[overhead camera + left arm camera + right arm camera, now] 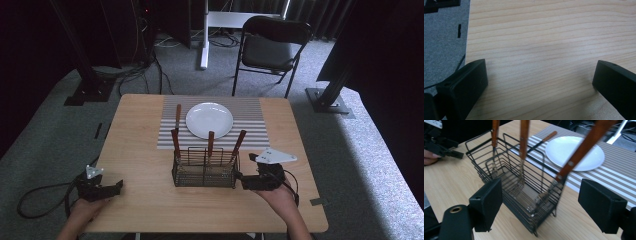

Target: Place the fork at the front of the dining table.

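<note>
Light wood bench (140, 200), grain running across. Striped grey-and-white placemat (250, 117) on far half, white plate (209, 120) on it, one wooden-handled utensil (177, 116) just left of plate. Black wire caddy (205, 169) at mat's near edge.

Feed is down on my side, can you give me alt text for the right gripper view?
A black wire cutlery basket on the light wooden table sits just beyond the open right tongs, holding three wooden-handled utensils. Behind it, a round white plate lies on a grey-and-white striped placemat, with a fourth utensil beside it.
</note>
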`<state>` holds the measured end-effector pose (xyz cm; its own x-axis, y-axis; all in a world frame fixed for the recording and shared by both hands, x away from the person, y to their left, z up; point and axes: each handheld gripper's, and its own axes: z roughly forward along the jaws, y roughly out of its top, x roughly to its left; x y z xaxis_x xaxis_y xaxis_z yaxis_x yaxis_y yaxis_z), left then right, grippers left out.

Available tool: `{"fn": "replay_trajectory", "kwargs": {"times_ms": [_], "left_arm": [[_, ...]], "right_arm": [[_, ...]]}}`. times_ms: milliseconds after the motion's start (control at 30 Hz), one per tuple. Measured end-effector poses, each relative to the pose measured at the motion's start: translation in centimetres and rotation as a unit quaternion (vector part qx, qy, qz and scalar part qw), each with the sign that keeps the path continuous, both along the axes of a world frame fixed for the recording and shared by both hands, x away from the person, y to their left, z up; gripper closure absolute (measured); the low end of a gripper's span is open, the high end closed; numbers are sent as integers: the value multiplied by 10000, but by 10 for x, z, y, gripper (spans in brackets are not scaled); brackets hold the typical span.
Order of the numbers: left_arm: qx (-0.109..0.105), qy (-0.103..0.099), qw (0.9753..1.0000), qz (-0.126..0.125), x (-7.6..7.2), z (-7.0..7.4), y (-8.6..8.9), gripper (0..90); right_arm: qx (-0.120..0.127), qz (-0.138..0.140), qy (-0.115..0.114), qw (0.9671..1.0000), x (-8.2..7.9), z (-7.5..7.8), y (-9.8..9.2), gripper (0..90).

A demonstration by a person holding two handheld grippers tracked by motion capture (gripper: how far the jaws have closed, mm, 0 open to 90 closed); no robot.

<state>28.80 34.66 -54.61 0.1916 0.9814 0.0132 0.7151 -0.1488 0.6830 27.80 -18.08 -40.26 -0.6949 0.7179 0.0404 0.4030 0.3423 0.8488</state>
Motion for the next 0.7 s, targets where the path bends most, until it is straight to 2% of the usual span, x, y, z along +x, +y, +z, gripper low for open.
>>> {"fn": "replay_trajectory", "kwargs": {"times_ms": [433, 700], "left_arm": [[-3, 0, 10000, 2, 0, 0, 0, 0], [-12, -5, 10000, -14, 0, 0, 0, 0]], "right_arm": [[100, 349, -45, 9993, 4, -3, 46, 193], [158, 516, -37, 9985, 7, 1, 74, 193]]}}
